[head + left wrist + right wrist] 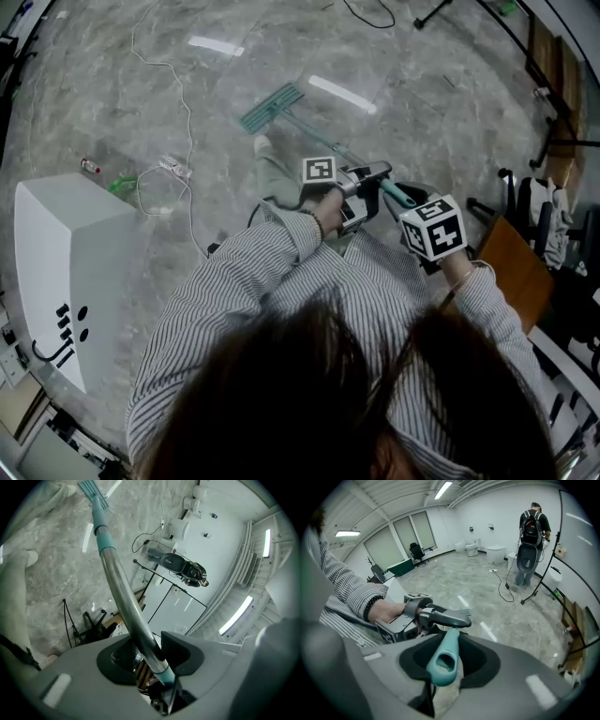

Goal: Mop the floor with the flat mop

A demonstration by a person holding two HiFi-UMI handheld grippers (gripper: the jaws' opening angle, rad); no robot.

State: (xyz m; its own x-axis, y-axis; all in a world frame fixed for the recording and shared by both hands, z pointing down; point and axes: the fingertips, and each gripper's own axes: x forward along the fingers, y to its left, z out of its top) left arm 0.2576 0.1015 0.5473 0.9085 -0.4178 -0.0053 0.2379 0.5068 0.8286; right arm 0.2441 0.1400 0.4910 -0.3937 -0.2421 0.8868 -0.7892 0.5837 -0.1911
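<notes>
The left tongs (151, 654) are closed on the metal pole of the flat mop (272, 106) and the right tongs (443, 660) on its teal end. I think two separated grips give steering, so the head lies on the floor (122, 84) in front.

No legible text, label, brand or number anywhere.

Head view: the person's hair (309, 403) blocks the lower frame. Shaft of the flat mop (281, 108) disappears behind the left claw (367, 185); I can't see the grip point from here. Small red item (90, 167) on the floor, too small to name.

Left gripper view: mop head (89, 488) cut by the top edge.

Right gripper view: shaft hidden beyond the left claw, mop head only a sliver.
</notes>
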